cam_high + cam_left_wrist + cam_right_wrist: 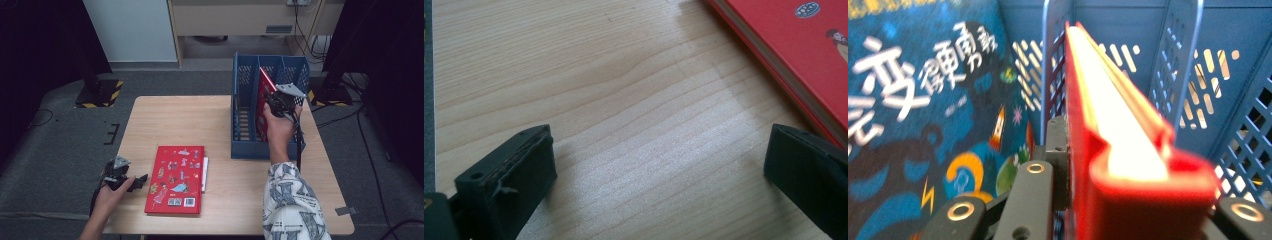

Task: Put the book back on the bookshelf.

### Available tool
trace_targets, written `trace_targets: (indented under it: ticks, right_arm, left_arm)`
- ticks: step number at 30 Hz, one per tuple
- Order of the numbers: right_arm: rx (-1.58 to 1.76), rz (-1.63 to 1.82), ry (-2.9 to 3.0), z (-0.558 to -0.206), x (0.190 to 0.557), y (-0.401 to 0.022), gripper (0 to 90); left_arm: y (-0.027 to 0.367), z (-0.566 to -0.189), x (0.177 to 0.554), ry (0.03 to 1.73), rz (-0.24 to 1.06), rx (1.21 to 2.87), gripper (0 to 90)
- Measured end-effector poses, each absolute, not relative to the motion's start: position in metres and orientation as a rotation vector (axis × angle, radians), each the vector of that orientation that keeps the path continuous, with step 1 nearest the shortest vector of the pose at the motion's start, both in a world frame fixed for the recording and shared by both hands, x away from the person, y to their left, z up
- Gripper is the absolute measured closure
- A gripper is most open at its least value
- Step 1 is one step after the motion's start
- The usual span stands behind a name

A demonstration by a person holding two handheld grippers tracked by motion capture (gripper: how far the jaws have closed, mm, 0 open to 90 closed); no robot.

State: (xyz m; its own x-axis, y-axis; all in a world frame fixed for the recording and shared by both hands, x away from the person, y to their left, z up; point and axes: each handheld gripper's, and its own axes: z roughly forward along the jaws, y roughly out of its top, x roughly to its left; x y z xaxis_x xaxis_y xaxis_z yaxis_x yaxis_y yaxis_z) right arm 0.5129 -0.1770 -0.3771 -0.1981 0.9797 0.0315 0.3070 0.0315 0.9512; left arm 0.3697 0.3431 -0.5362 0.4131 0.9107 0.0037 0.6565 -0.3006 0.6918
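High view: blue rack (pixel 245 145) holds upright red book (pixel 264 95).

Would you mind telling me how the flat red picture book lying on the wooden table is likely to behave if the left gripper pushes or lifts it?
The flat red picture book looks stiff-covered, so it would probably slide whole across the wooden table rather than bend. Its glossy cover may be slippery. Lying flat, it likely needs an edge raised before the open left gripper can grip it.

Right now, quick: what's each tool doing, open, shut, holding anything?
Left tool: open, empty, beside the flat book on the table.
Right tool: shut on a red book, over the blue rack.
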Motion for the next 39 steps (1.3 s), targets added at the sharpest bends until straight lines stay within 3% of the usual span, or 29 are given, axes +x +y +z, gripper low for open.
trace_targets:
  ticks: [15, 39]
  right_arm:
    - [1.332, 1.174, 1.640, -0.377, 0.494, -0.174, 75.9]
    - [1.312, 1.144, 1.572, -0.371, 0.507, -0.169, 79.6]
  left_arm:
    - [0.343, -0.536, 0.370, 1.324, 0.532, 2.062, 0.0]
    - [0.342, -0.536, 0.370, 1.324, 0.530, 2.065, 0.0]
